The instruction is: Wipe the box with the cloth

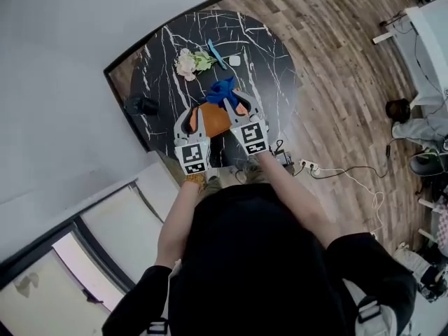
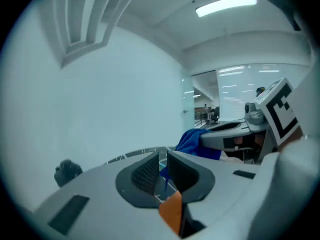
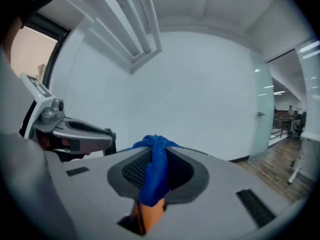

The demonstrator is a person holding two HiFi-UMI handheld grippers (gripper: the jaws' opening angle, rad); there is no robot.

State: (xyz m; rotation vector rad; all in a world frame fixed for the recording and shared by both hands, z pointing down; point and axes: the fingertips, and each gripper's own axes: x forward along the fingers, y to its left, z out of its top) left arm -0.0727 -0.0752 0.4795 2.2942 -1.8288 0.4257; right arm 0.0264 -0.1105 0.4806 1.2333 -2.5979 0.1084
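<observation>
An orange box [image 1: 215, 120] lies on the black marble table [image 1: 269, 61], between and under my two grippers. My right gripper [image 1: 239, 103] is shut on a blue cloth [image 1: 224, 89], which bunches up past its fingertips. In the right gripper view the cloth [image 3: 156, 179] fills the gap of that gripper [image 3: 157, 166], with a bit of the orange box [image 3: 147, 215] below it. My left gripper [image 1: 191, 112] is at the box's left edge. Its pads [image 2: 146, 173] stand nearly together with only a thin slit and nothing between them. A corner of the box [image 2: 172, 214] shows low at the jaws' base.
On the far part of the table lie a pale flower [image 1: 187, 63], a thin blue thing [image 1: 215, 53] and a small white thing [image 1: 234, 60]. A black object [image 1: 140, 105] sits at the table's left rim by the wall. A power strip with cables [image 1: 308, 166] lies on the wooden floor.
</observation>
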